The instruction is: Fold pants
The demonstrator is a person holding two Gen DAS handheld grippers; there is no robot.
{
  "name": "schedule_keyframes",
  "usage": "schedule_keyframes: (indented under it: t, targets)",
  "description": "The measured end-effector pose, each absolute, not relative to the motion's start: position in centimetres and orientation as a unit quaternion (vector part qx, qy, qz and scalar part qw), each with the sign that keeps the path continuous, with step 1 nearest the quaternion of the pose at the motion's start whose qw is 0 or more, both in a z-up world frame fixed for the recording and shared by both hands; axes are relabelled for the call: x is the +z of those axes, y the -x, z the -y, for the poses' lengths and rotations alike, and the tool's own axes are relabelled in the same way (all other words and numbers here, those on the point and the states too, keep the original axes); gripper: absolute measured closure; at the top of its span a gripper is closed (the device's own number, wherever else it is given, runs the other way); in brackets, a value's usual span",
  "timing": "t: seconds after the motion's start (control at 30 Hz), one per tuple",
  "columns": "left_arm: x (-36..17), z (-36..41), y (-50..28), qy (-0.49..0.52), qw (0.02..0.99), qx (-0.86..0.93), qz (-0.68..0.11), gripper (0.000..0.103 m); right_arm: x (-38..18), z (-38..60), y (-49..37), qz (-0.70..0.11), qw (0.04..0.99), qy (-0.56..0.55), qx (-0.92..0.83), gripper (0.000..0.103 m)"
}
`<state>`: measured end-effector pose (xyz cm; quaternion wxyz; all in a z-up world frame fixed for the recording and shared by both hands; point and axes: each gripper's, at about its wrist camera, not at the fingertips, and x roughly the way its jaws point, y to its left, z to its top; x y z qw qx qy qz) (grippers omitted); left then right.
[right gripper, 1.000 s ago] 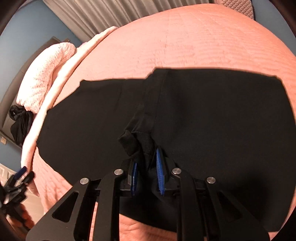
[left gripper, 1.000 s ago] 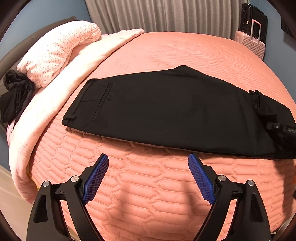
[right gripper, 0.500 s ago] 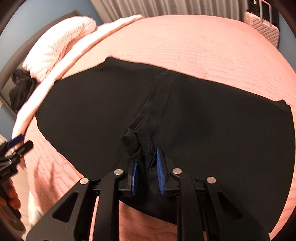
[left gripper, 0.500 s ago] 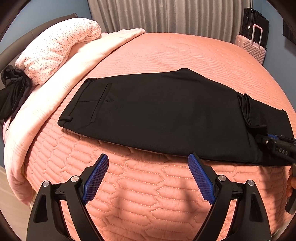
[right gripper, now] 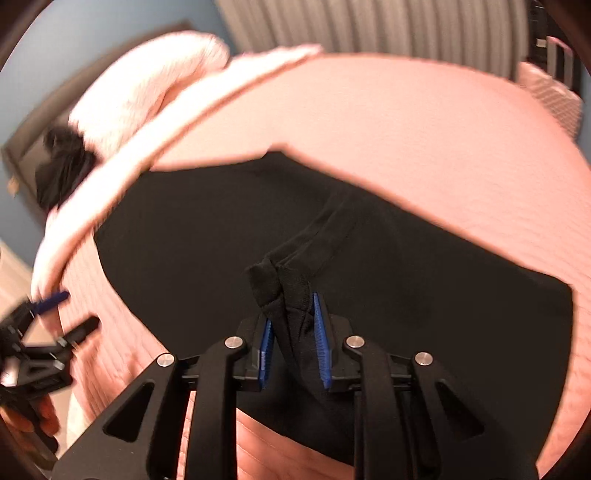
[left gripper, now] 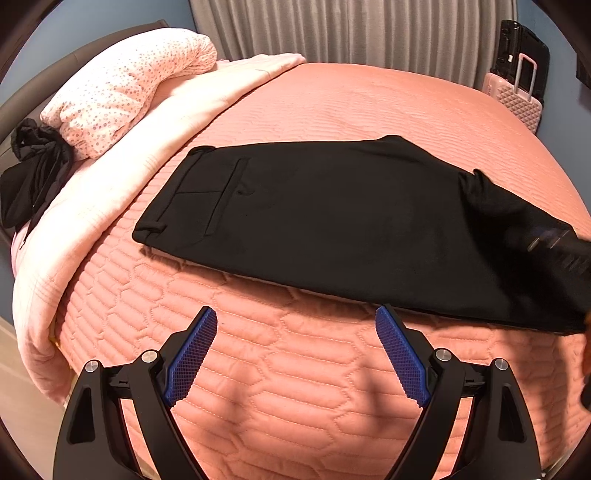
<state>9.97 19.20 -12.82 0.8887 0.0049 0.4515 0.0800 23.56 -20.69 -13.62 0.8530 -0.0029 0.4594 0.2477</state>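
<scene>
My left gripper (left gripper: 295, 354) hangs over the near edge of the bed (left gripper: 332, 387), its jaws wide apart with nothing between them, only the quilted salmon bedspread showing in the gap. The black pants (left gripper: 314, 221) lie flat across the bed just beyond those jaws, waistband and back pocket toward the left, legs running off to the right. At that right end the cloth is bunched and lifted, and there I can make out my right gripper (left gripper: 554, 247) coming in from the frame edge, dark and blurred. From the right wrist view, my right gripper (right gripper: 293, 343) has its jaws clamped on a gathered fold of the pants (right gripper: 221, 240), the hem ends poking up between the blue pads (right gripper: 319, 332) (this view is smeared with motion blur, so finer detail is lost). The left gripper (right gripper: 44, 332) shows small at the lower left of that view, off the cloth. Toward the head of the bed sit a speckled pink pillow (left gripper: 125, 88), a pale pink blanket (left gripper: 110, 184) folded back along the edge, and a crumpled black garment (left gripper: 33, 177) beside the pillow. A pink suitcase (left gripper: 517, 96) stands by the grey curtain (left gripper: 351, 33).
</scene>
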Motion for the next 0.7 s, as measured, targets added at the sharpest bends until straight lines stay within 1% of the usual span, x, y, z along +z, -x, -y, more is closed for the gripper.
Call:
schedule_keyframes:
  t: [0.03,0.07,0.1,0.13,0.17,0.27,0.4,0.53,0.7]
  targets:
    - [-12.8,-19.6,-10.0,-0.002,0.889,0.082,-0.451,0.017,-15.2,19.7,-23.9,-0.479,0.842,0.013,0.249,0.077]
    - [-12.8,-19.9,-10.1,0.001,0.889,0.083,-0.450,0.017,-16.5,19.0,-24.0,-0.492,0.835,0.023,0.247,0.070]
    - [-12.9,-20.4,-10.2,0.004,0.888,0.084,-0.452,0.017,-16.5,18.8,-23.5,-0.475,0.844,0.028,0.249,0.048]
    - [-13.0,-21.0,-10.3,0.010,0.887,0.084,-0.453,0.017,-15.9,18.5,-23.0,-0.466,0.847,0.030,0.255,0.033]
    - [-13.1,-21.6,-10.4,0.017,0.887,0.085,-0.454,0.017,-15.4,18.3,-22.5,-0.471,0.847,0.036,0.245,0.012]
    - [-13.8,-25.3,-11.4,0.060,0.884,0.092,-0.454,0.017,-13.0,18.6,-19.5,-0.434,0.864,0.063,0.245,0.010]
    - [-15.1,-30.3,-13.6,0.137,0.881,0.085,-0.446,0.017,-10.2,20.8,-15.5,-0.406,0.881,0.097,0.221,0.010]
    - [-16.8,-34.9,-16.5,0.239,0.869,0.073,-0.428,0.017,-8.8,23.1,-13.0,-0.409,0.887,0.092,0.194,0.010]
    - [-19.1,-38.7,-19.0,0.329,0.847,0.076,-0.412,0.018,-8.2,24.3,-11.1,-0.420,0.885,0.094,0.177,0.010]
